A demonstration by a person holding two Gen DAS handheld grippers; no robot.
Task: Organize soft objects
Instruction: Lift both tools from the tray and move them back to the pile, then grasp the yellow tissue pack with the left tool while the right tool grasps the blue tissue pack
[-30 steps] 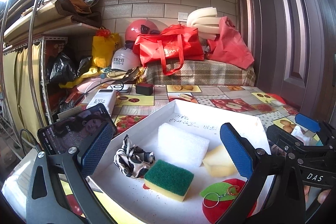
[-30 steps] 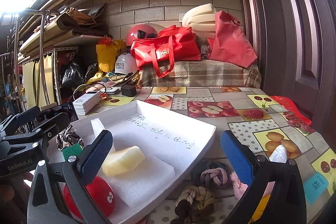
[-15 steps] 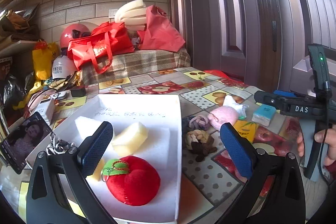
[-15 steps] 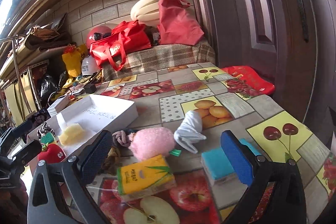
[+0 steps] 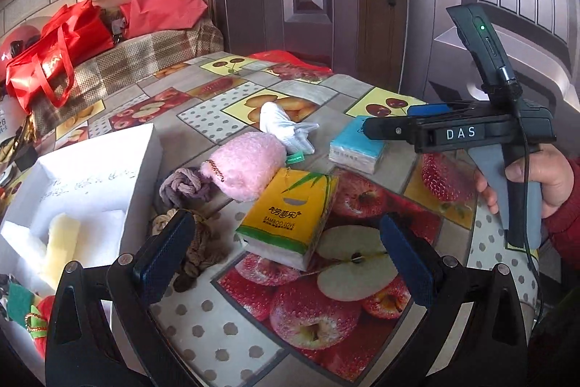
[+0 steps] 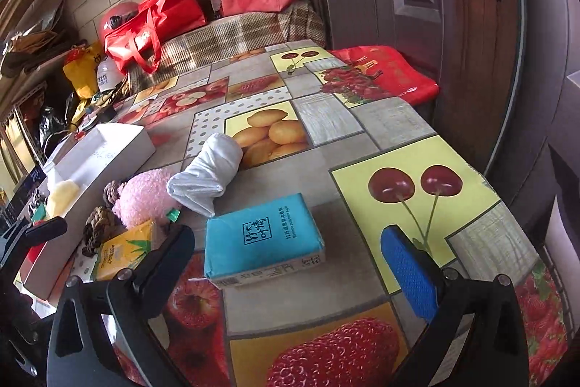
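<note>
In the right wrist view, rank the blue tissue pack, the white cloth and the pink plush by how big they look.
1. Blue tissue pack, though it is nearest the camera, which inflates it.
2. White cloth and pink plush: they look about alike, so I won't rank them.

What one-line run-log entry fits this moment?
left gripper: open, over yellow tissue pack | right gripper: open, at blue tissue pack | white tray: partly filled

Both wide-open grippers have swung right, away from the white foam tray (image 5: 141,165), the left gripper (image 5: 286,256) now over the yellow tissue pack (image 5: 290,216), the right gripper (image 6: 297,263) over the blue tissue pack (image 6: 261,238).
</note>
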